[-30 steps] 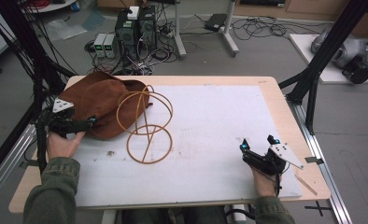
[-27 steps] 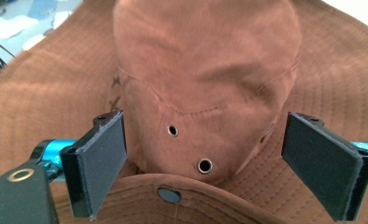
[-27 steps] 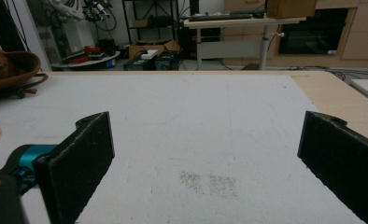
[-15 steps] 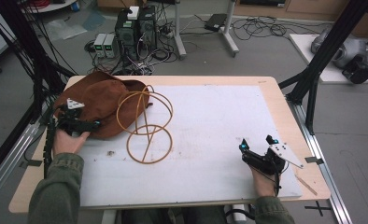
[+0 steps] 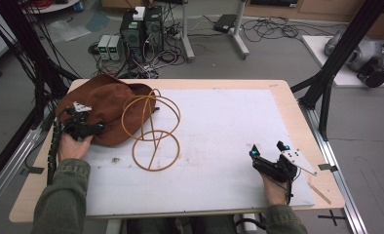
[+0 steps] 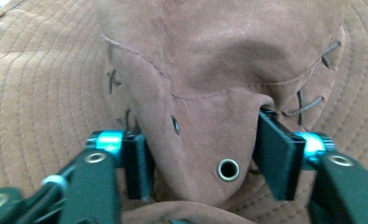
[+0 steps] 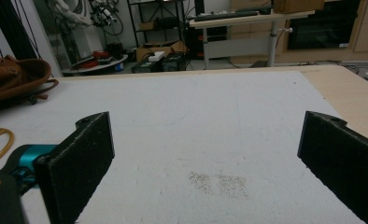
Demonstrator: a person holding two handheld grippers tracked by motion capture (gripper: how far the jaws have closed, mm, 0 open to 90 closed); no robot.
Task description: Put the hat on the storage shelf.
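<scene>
The hat (image 5: 107, 109) hides part of the wire stand (image 5: 153, 127).

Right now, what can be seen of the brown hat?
The brown hat is soft, suede-like, with a stitched wide brim, metal eyelets and side lacing. It lies slumped at the table's far left, its crown creased. The left gripper straddles the crown, jaws open at either side. The wire stand is beside it.
</scene>
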